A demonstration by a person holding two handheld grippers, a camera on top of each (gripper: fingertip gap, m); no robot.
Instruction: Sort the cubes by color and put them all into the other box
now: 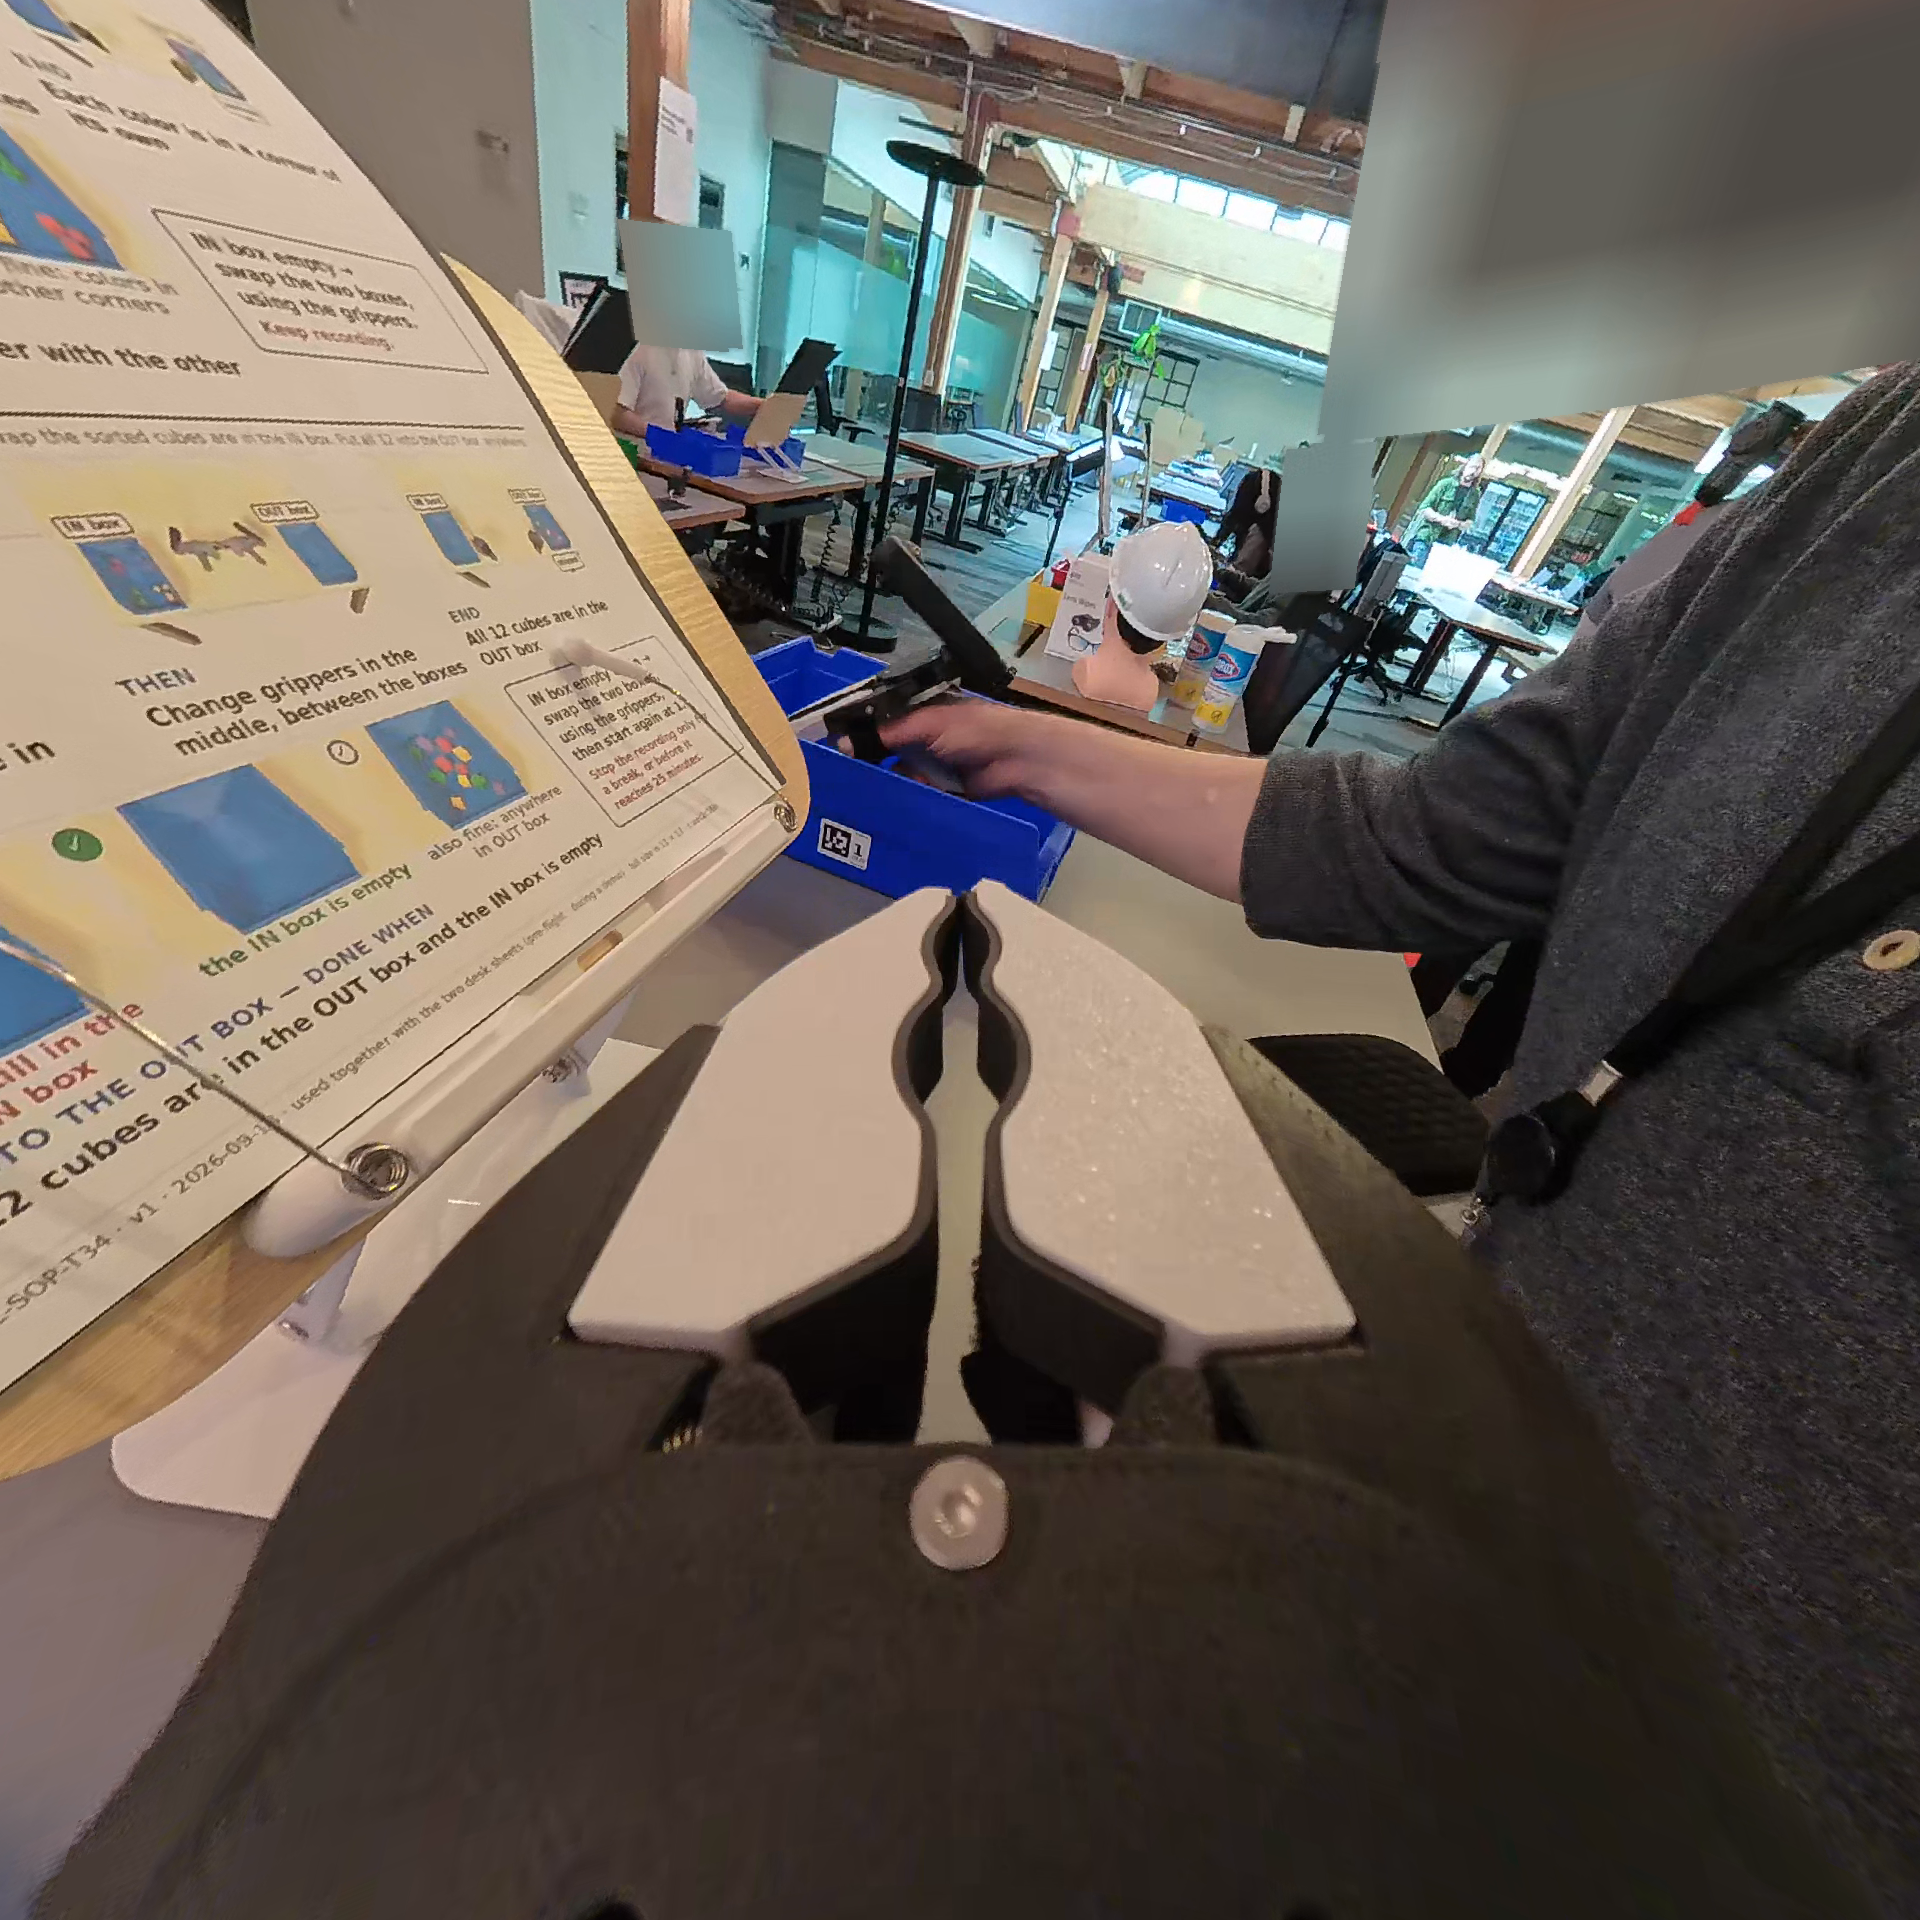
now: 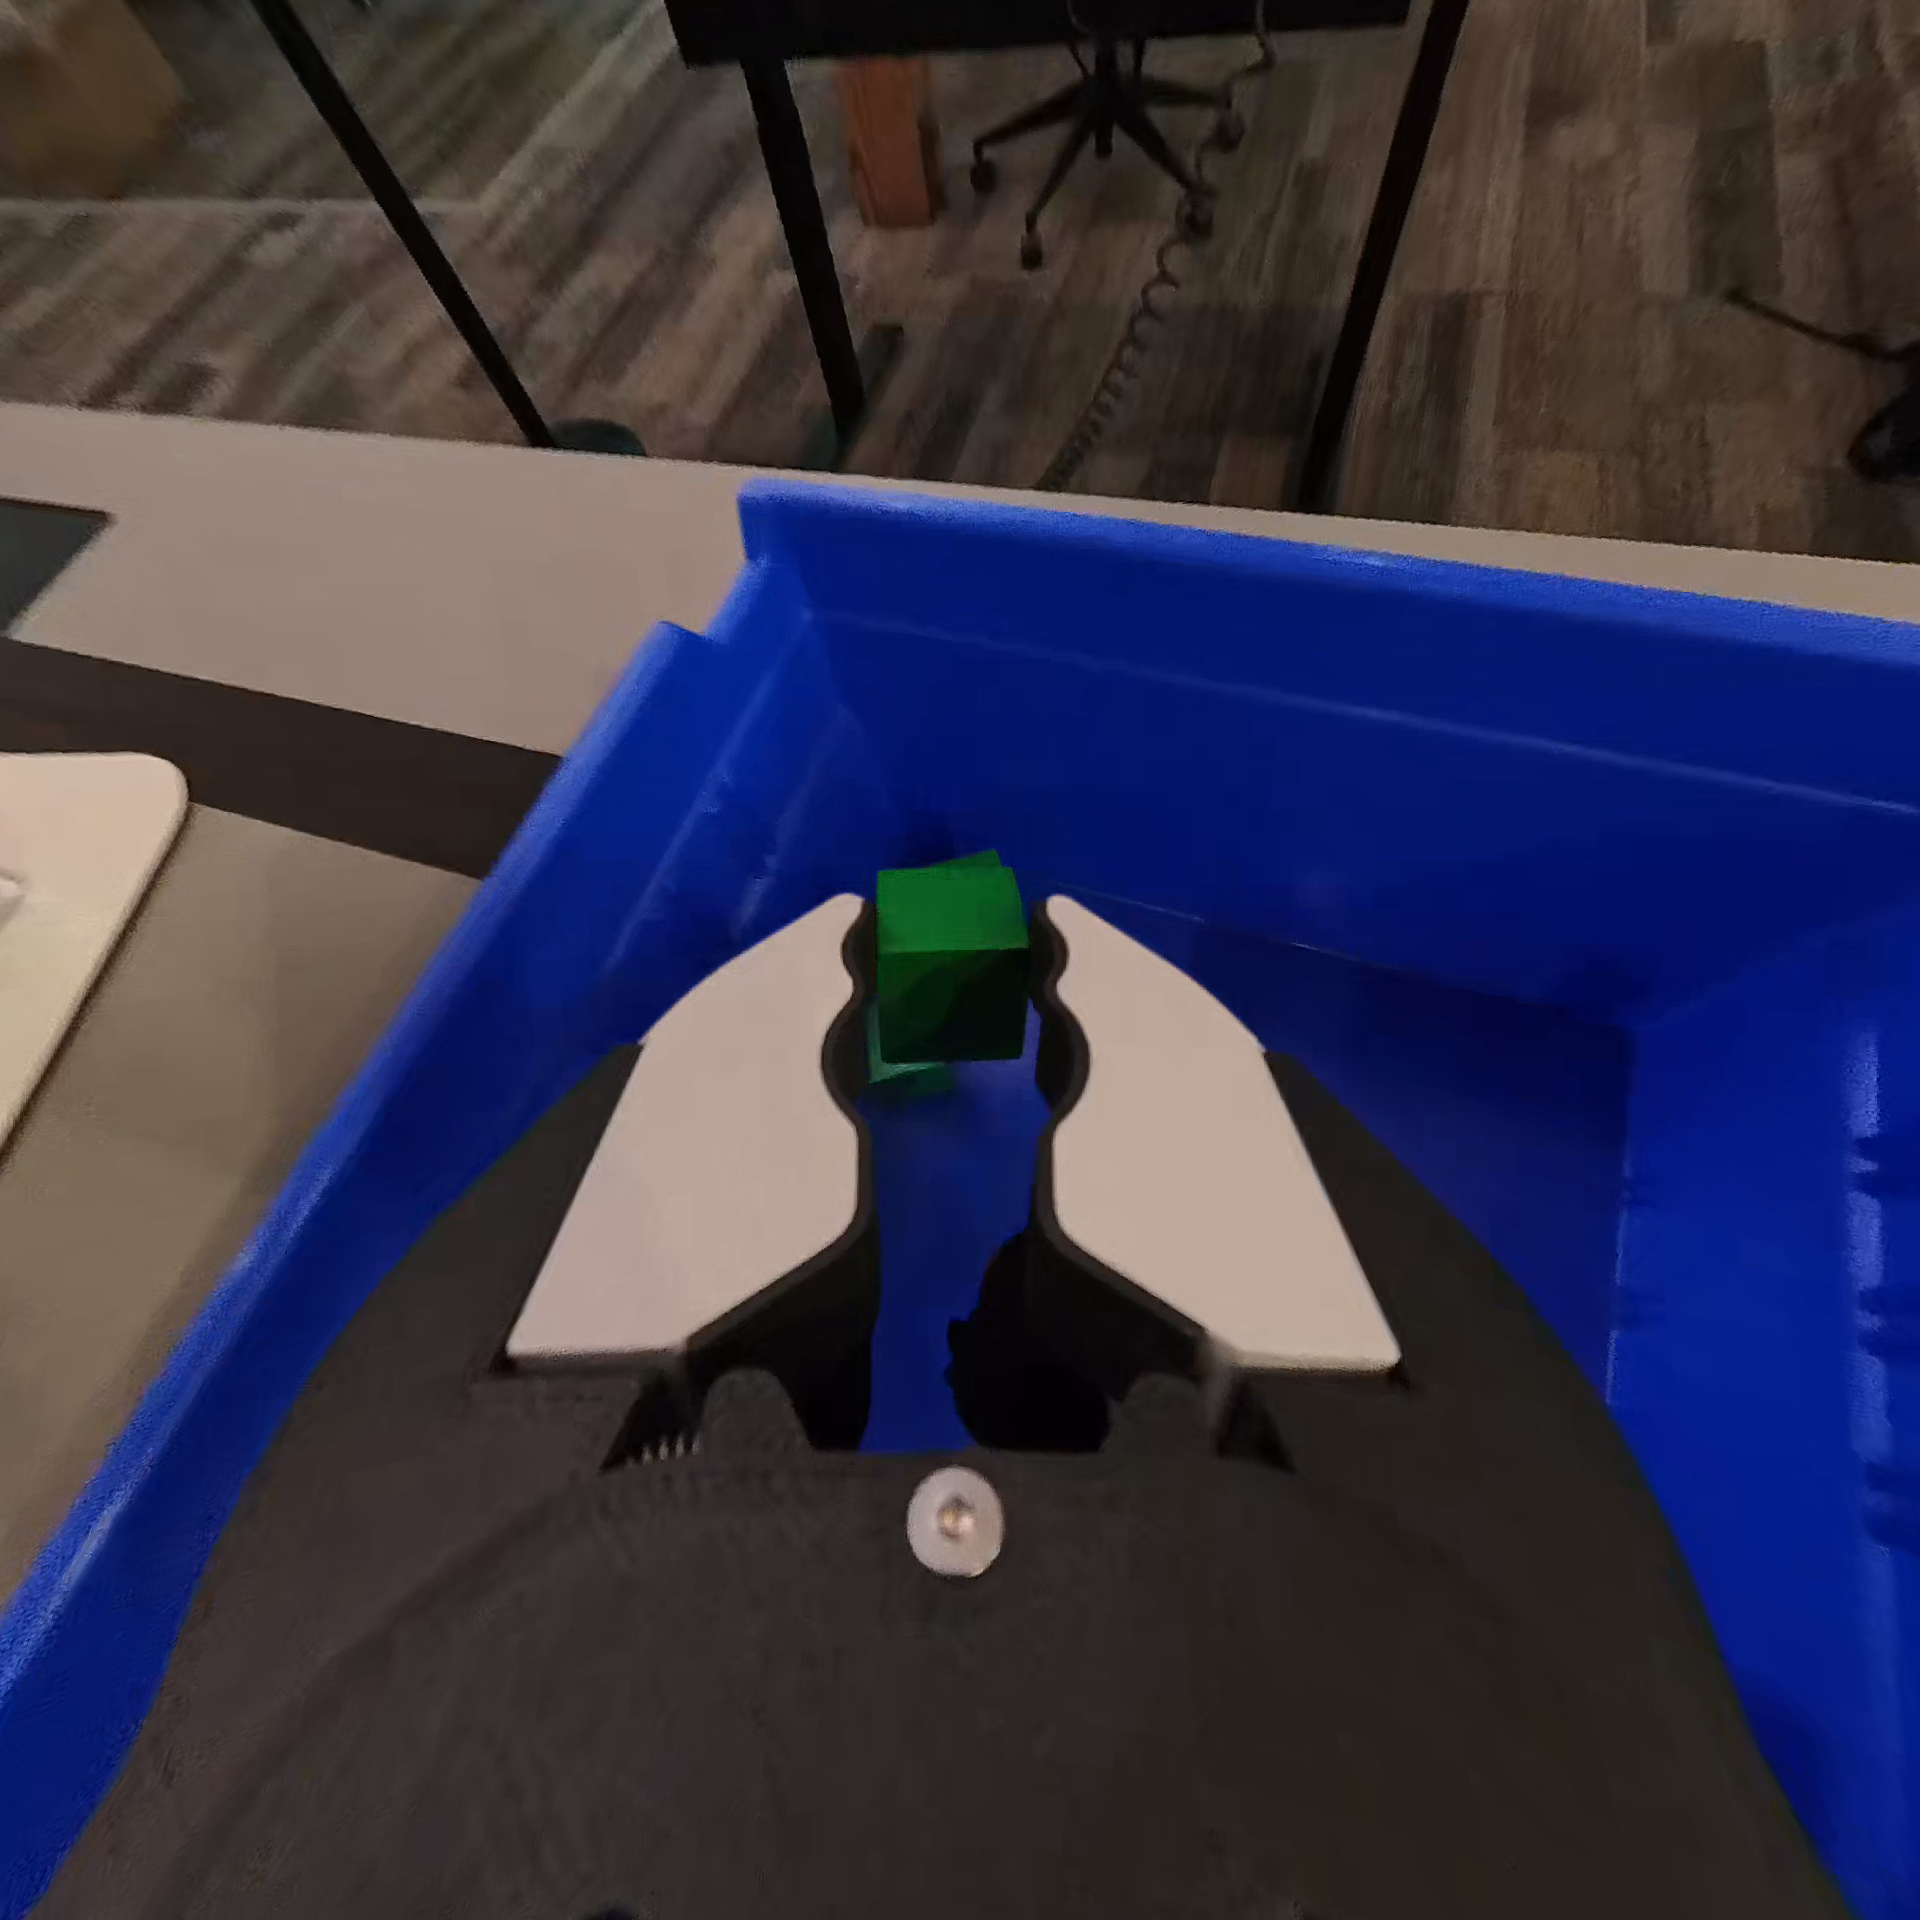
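Right gripper [image 2: 951, 925] jaws pinch green cube [image 2: 951, 971] over corner of blue plastic box [image 2: 1351, 665], other green cubes [image 2: 909, 1075] already there; left gripper [image 1: 964, 914] jaws pressed together, empty; remaining cubes unseen.

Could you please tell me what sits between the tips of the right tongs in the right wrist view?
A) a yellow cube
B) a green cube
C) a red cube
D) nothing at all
B: a green cube sits between the tips of the right tongs, over the corner of the blue box, where more green shows beneath it.
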